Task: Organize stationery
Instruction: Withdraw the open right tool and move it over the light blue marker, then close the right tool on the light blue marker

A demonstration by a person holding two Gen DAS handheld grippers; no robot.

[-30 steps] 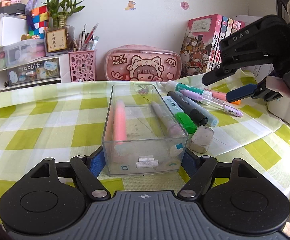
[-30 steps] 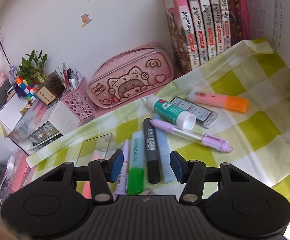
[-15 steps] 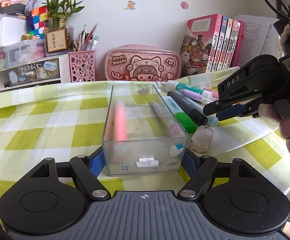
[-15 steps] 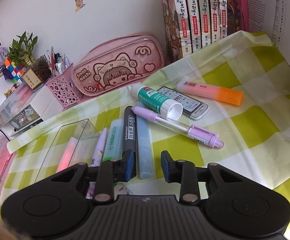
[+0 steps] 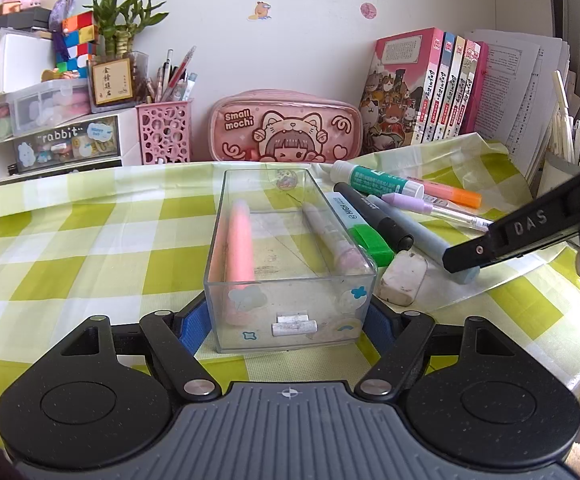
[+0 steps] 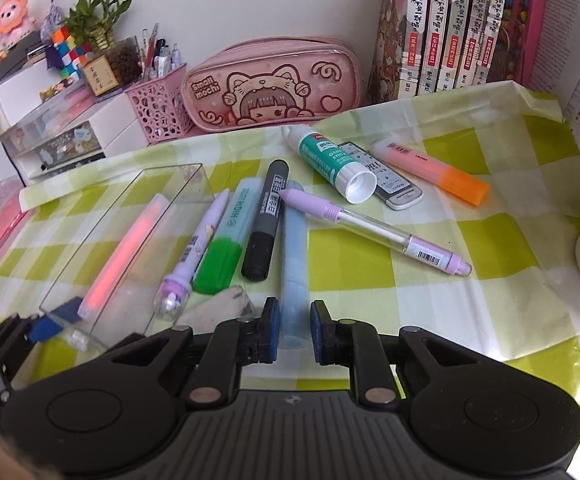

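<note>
My left gripper (image 5: 288,326) is shut on the near end of a clear plastic box (image 5: 290,248) that holds a pink highlighter (image 5: 239,244) and a lilac pen (image 5: 332,236). My right gripper (image 6: 293,330) straddles the near end of a light blue marker (image 6: 293,256); its pads stand close on both sides, with small gaps showing. Next to it lie a black marker (image 6: 264,220), a green-capped highlighter (image 6: 228,236), a purple pen (image 6: 374,232), a glue stick (image 6: 332,166), an orange highlighter (image 6: 430,170) and an eraser (image 5: 404,278).
A pink pencil case (image 5: 286,126), a pink pen holder (image 5: 164,132) and white drawers (image 5: 50,140) stand along the wall. Books (image 5: 430,84) stand at the back right. The checked cloth's edge (image 5: 562,320) drops off at the right.
My right gripper has moved down and forward over the light blue marker and its jaws have narrowed around it. The left gripper and the box have not moved.
</note>
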